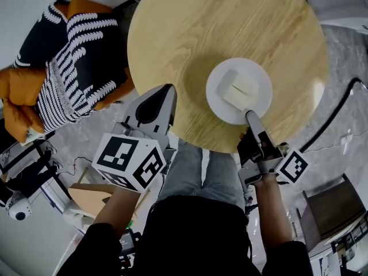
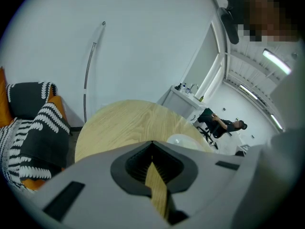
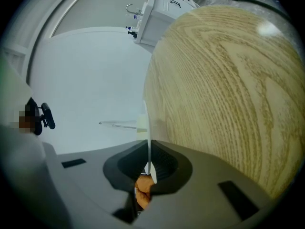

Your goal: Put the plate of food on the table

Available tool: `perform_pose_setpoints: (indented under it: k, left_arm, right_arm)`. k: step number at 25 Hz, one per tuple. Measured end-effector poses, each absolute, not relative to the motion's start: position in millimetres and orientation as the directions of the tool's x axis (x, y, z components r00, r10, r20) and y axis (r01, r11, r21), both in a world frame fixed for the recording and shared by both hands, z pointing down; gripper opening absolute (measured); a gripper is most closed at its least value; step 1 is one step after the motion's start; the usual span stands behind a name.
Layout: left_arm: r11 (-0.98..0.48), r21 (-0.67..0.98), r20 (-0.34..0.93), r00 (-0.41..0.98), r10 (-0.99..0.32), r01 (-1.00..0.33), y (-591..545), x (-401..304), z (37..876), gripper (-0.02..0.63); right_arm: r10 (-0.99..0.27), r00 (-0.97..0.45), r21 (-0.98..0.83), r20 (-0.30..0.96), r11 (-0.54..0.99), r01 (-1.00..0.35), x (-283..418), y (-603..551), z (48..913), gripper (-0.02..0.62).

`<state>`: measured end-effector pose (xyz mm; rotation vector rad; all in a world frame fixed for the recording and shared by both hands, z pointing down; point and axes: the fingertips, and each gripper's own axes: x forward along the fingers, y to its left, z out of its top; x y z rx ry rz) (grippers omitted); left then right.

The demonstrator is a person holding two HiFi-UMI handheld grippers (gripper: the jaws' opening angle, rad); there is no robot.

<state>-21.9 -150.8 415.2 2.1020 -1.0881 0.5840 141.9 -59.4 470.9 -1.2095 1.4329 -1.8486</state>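
A white plate (image 1: pixel 217 99) with pale blocks of food (image 1: pixel 238 88) lies over the near right part of the round wooden table (image 1: pixel 190 33). I cannot tell whether it rests on the wood. My right gripper (image 1: pixel 250 115) is shut on the plate's near rim. In the right gripper view the plate (image 3: pixel 148 120) shows edge-on between the jaws of the right gripper (image 3: pixel 149 149), beside the table (image 3: pixel 228 89). My left gripper (image 1: pixel 168 91) hovers at the table's near left edge, shut and holding nothing. In the left gripper view the left gripper (image 2: pixel 152 144) points across the table (image 2: pixel 124 123) past the plate (image 2: pixel 183 140).
An orange sofa with a black-and-white striped blanket (image 1: pixel 69 62) stands left of the table. A black cable (image 1: pixel 339 108) runs over the floor on the right, near a brown box (image 1: pixel 336 209). A person on a chair (image 2: pixel 219 123) and a white counter (image 2: pixel 183 97) are far behind.
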Motion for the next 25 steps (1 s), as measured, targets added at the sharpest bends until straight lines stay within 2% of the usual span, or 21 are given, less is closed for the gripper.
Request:
perform_pose_setpoints:
  k: [11, 25]
  left_arm:
    - [-0.408, 0.368, 0.657, 0.544, -0.522, -0.836, -145, -22, 410, 0.008]
    - [-0.399, 0.368, 0.663, 0.538, -0.520, -0.840, -139, -21, 410, 0.008]
  right_arm:
    - [-0.789, -0.497, -0.925, 0.362, -0.368, -0.089, 139, -58, 477, 0.018]
    - [-0.771, -0.511, -0.919, 0.380, -0.379, -0.111, 137, -56, 481, 0.018]
